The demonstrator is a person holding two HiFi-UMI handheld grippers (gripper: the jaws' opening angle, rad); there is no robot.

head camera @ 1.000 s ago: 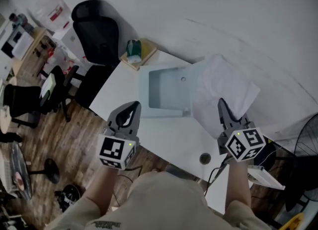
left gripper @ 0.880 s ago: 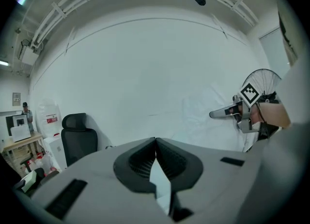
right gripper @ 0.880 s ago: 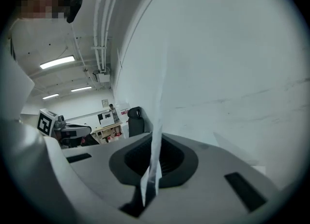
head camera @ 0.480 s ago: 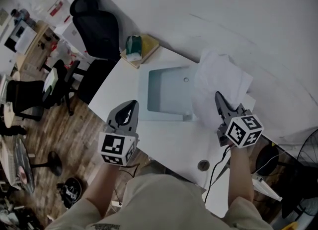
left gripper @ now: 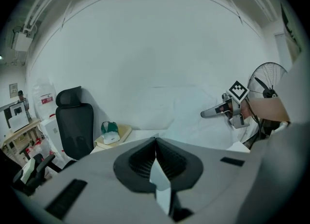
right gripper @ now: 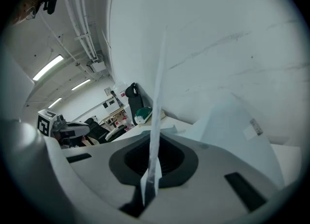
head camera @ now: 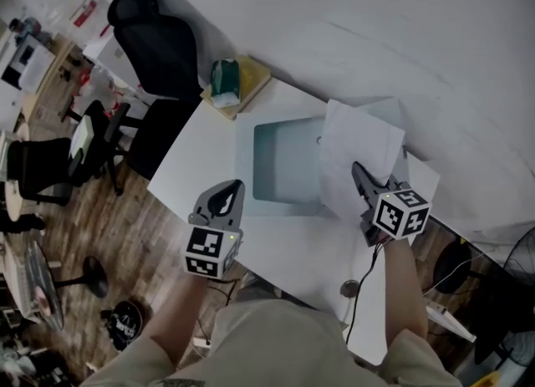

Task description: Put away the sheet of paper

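The white sheet of paper hangs bent over the right side of a pale blue-grey tray on the white table. My right gripper is shut on the sheet's near edge. In the right gripper view the sheet stands edge-on out of the closed right gripper. My left gripper hovers at the table's near edge, left of the tray, its tips together and nothing in them. In the left gripper view the left gripper looks shut, and the right gripper shows beyond it.
A black office chair stands at the table's far left corner. A green and white object lies on a yellow pad there. Near the front edge is a round cable hole. A fan stands at the right.
Both grippers have come down towards the table. The right one carried the sheet lower and leftward, so it now drapes over the tray's right side.
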